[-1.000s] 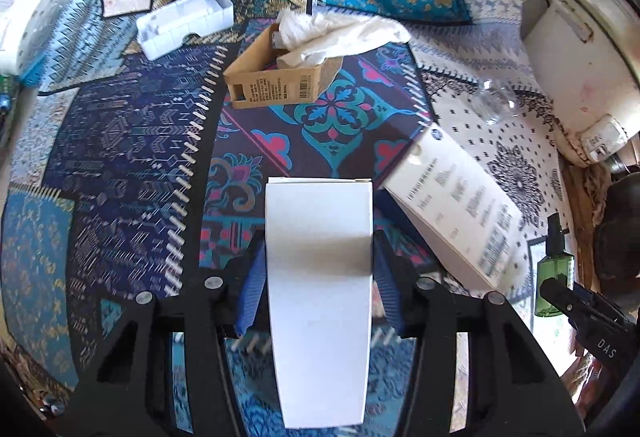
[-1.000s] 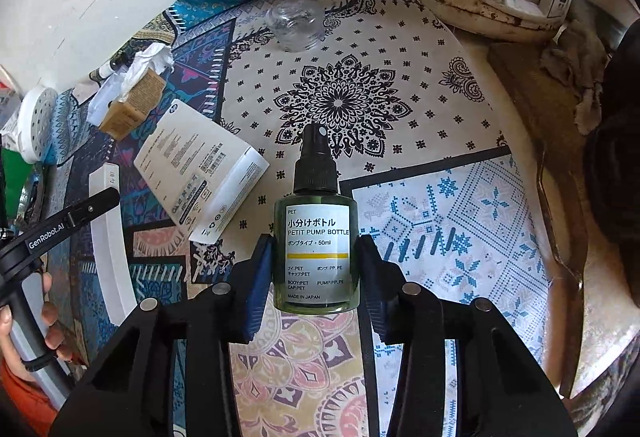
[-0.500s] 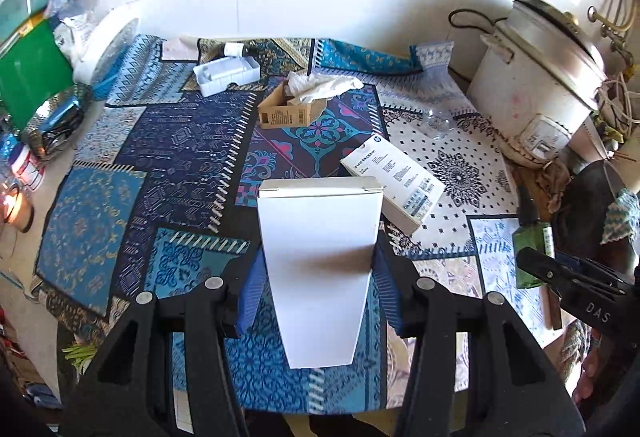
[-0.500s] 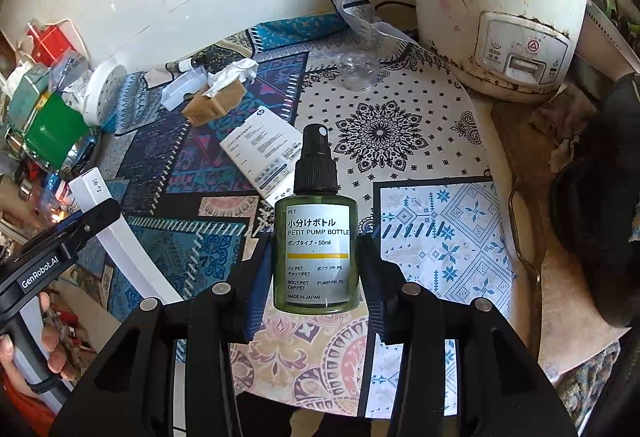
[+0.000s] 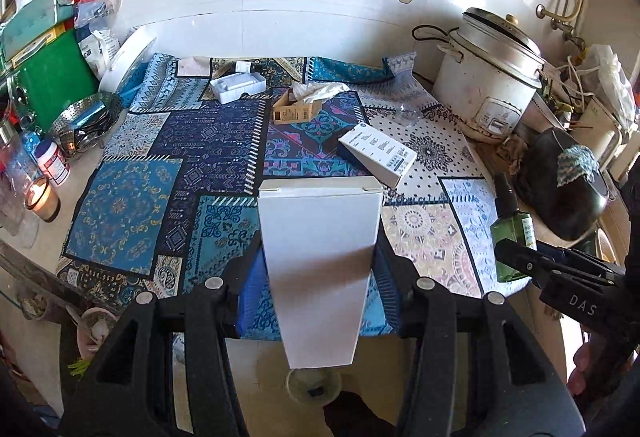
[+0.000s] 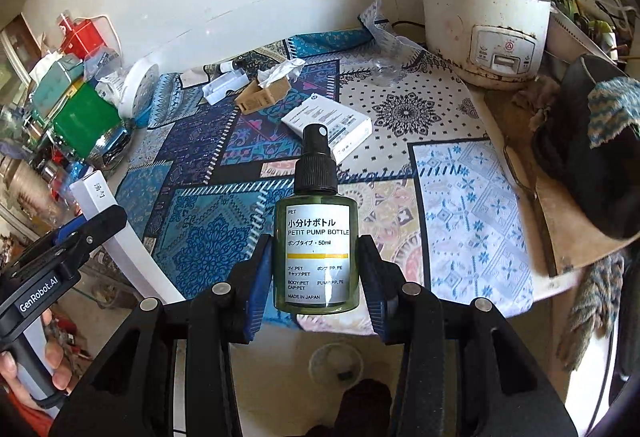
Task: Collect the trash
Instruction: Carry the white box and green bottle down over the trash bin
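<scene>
White box [image 5: 318, 273] sits squeezed between the left gripper [image 5: 318, 269] pads. Green spray bottle [image 6: 312, 257] stands straight up, pinched tight in the right gripper [image 6: 314, 269].

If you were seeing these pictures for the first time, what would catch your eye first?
The green pump bottle clamped in the right gripper fills the foreground, as does the plain white box in the left gripper. Behind, a bright patchwork cloth covers the table.
</scene>
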The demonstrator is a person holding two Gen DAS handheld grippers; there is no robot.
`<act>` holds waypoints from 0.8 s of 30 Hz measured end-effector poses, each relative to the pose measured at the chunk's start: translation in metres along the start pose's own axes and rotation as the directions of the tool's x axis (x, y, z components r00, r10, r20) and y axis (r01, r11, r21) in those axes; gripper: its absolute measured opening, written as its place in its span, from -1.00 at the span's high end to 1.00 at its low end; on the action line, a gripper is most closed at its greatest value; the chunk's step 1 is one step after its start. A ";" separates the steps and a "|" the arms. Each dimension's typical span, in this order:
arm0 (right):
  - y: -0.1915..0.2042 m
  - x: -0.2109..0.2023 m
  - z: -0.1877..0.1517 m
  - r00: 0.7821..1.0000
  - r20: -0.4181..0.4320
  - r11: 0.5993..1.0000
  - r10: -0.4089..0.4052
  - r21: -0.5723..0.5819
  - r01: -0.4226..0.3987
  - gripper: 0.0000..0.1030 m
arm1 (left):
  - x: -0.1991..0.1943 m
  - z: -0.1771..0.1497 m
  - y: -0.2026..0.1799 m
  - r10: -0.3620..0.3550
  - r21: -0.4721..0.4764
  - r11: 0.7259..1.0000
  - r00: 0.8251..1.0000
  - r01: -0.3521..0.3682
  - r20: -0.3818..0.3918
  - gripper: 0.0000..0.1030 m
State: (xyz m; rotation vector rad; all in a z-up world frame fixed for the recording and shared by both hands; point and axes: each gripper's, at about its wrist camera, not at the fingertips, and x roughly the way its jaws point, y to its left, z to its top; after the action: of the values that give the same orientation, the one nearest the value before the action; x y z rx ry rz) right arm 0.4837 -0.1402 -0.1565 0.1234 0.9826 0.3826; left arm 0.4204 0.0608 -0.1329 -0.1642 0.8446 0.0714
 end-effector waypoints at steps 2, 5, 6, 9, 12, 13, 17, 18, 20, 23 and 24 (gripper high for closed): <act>0.011 -0.003 -0.019 1.000 -0.008 1.000 -0.013 0.002 0.013 0.25 | -0.012 -0.016 0.009 -0.013 0.004 1.000 1.000 0.013 -0.006 0.03; 0.024 -0.006 -0.047 0.999 -0.025 0.999 -0.026 0.019 0.027 0.25 | -0.027 -0.045 0.021 -0.034 0.011 0.999 0.999 0.034 -0.024 0.03; 0.028 -0.005 -0.057 0.999 -0.033 0.999 -0.024 0.026 0.025 0.25 | -0.031 -0.054 0.025 -0.036 0.017 0.999 0.999 0.037 -0.030 0.03; 0.040 -0.004 -0.085 0.998 -0.057 0.999 -0.026 0.028 0.028 0.25 | -0.037 -0.081 0.032 -0.032 0.034 0.999 0.998 0.034 -0.054 0.03; 0.046 0.002 -0.108 0.995 -0.097 0.999 -0.027 0.034 0.031 0.25 | -0.032 -0.107 0.037 -0.036 0.033 0.999 0.994 0.040 -0.107 0.03; 0.047 0.006 -0.115 0.993 -0.113 0.999 -0.026 0.038 0.031 0.25 | -0.028 -0.116 0.039 -0.038 0.030 0.999 0.991 0.043 -0.129 0.03; 0.047 0.021 -0.142 0.984 -0.177 0.998 -0.024 0.045 0.032 0.25 | -0.005 -0.151 0.044 -0.035 0.013 0.999 0.977 0.038 -0.212 0.03; 0.045 0.026 -0.148 0.981 -0.192 0.998 -0.026 0.044 0.035 0.25 | 0.003 -0.160 0.045 -0.036 0.003 0.999 0.972 0.038 -0.234 0.03; 0.040 0.037 -0.160 0.974 -0.225 0.998 -0.032 0.042 0.042 0.25 | 0.016 -0.176 0.047 -0.038 -0.015 0.999 0.964 0.036 -0.265 0.03; 0.028 0.060 -0.179 0.961 -0.274 0.998 -0.037 0.041 0.051 0.25 | 0.044 -0.201 0.050 -0.037 -0.044 0.999 0.951 0.025 -0.307 0.03; 0.021 0.071 -0.186 0.955 -0.295 0.998 -0.037 0.042 0.051 0.25 | 0.055 -0.210 0.050 -0.035 -0.052 0.998 0.947 0.019 -0.321 0.03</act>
State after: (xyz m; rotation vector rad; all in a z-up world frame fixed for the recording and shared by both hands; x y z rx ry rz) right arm 0.3585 -0.1071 -0.3096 0.0901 1.2874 0.3416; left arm 0.2955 0.0741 -0.3171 -0.2373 1.1672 0.0394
